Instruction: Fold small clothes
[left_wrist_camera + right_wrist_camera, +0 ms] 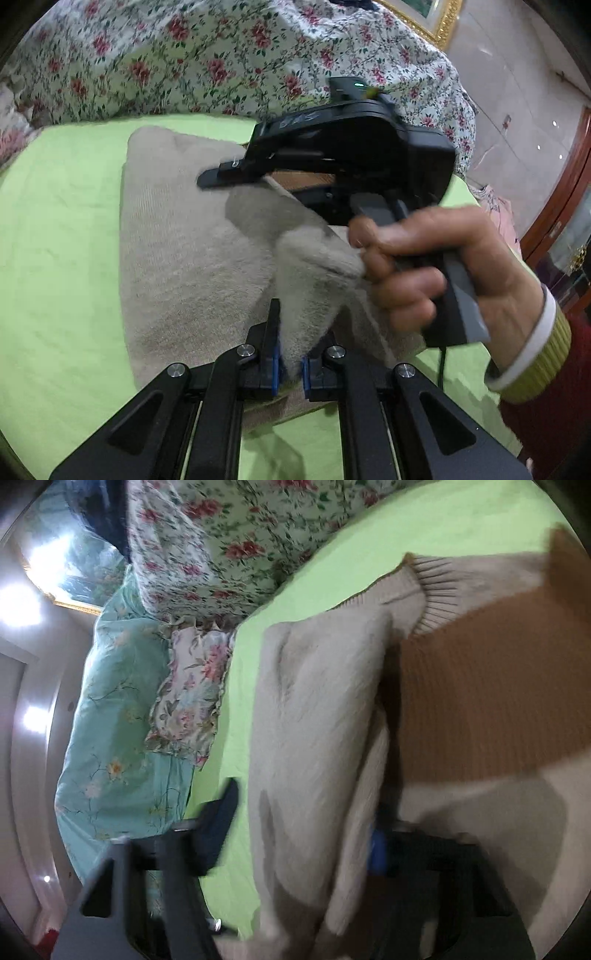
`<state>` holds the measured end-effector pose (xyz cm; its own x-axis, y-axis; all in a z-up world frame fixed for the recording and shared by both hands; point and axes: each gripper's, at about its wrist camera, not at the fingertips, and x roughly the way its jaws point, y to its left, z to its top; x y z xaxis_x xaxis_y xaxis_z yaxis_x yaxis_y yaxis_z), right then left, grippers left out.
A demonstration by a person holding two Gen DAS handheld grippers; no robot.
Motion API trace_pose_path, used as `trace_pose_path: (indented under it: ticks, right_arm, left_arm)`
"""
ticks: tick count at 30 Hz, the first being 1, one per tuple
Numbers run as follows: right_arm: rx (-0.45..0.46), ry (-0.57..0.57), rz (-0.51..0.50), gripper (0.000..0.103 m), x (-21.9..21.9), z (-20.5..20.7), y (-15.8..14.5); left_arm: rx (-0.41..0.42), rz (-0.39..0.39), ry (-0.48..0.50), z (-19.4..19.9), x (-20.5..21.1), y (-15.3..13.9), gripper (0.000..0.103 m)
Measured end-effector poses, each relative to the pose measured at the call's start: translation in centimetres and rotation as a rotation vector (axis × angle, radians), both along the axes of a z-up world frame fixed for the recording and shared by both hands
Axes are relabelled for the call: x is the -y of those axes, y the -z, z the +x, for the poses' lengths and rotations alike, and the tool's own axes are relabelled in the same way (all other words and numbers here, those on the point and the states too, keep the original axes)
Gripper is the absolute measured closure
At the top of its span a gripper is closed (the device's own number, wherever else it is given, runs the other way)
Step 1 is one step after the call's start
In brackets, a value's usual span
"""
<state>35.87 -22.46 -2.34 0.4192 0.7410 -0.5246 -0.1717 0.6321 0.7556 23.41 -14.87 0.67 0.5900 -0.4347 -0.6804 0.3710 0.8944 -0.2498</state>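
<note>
Green sheet [62, 229] covering the bed, serving as the flat work surface; floral bedding [207, 59] heaped at its far edge, with a pale turquoise quilt [114, 716] beside it in the right wrist view, both well clear of the garment so that the fold has room. Beige knitted sweater [184, 236] lying on the sheet near its middle, already doubled in part, its ribbed hem [424, 590] and an orange-brown panel [480, 686] visible in the right wrist view; one layer is raised off the rest, apparently so that it can be carried over the body of the garment. Right hand [436, 273] wrapped around the tool's handle, fingers curled on the trigger, wrist turned so that the tool lies nearly on its side across the sweater; a striped cuff [535, 354] shows at the wrist. Left gripper [290, 354] pointing forward and slightly down, jaws narrow and closed on a raised ridge of the sweater between the blue pads [275, 369], holding that fold up from the near edge. Right gripper [303, 827] with jaws set wide, one finger over bare sheet and the other under a hanging layer of the knit; whether it bears on the cloth cannot be told, the view being blurred.
</note>
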Motion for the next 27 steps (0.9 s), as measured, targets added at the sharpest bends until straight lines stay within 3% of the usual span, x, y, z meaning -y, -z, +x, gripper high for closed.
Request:
trace_pose_path:
  ticks: [4, 7, 9, 13, 16, 21, 24, 27]
  right_arm:
    - [0.146, -0.006, -0.045, 0.085, 1.0, -2.1, -4.1]
    - [0.241, 0.056, -0.143, 0.085, 4.0, -5.2, -7.4]
    - [0.254, 0.102, -0.218, 0.085, 6.6, -6.6, -7.9]
    - [0.171, 0.184, -0.321, 0.085, 11.0, -7.8, -5.1]
    - [0.117, 0.22, -0.331, 0.085, 13.3, -8.0, -2.6]
    - [0.143, 0.217, -0.336, 0.085, 14.2, -7.8, -1.7]
    - [0.141, 0.22, -0.371, 0.083, 14.1, -7.7, -1.3]
    - [0.145, 0.26, -0.382, 0.076, 14.8, -8.7, -1.1]
  left_arm:
    - [0.041, -0.04, 0.06, -0.7, 0.9, -2.5, 0.096]
    - [0.063, -0.08, 0.144, -1.0, 4.1, -4.0, 0.096]
    - [0.048, -0.077, 0.192, -0.8, 6.9, -3.7, 0.095]
    - [-0.042, -0.054, 0.24, 0.4, 11.5, 0.0, 0.095]
    - [-0.085, -0.03, 0.255, 0.8, 13.3, 2.3, 0.095]
    - [-0.09, -0.022, 0.248, 1.3, 13.8, 2.9, 0.095]
    - [-0.114, -0.017, 0.26, 1.3, 14.1, 3.0, 0.088]
    - [-0.136, -0.036, 0.286, 0.7, 13.7, 2.7, 0.073]
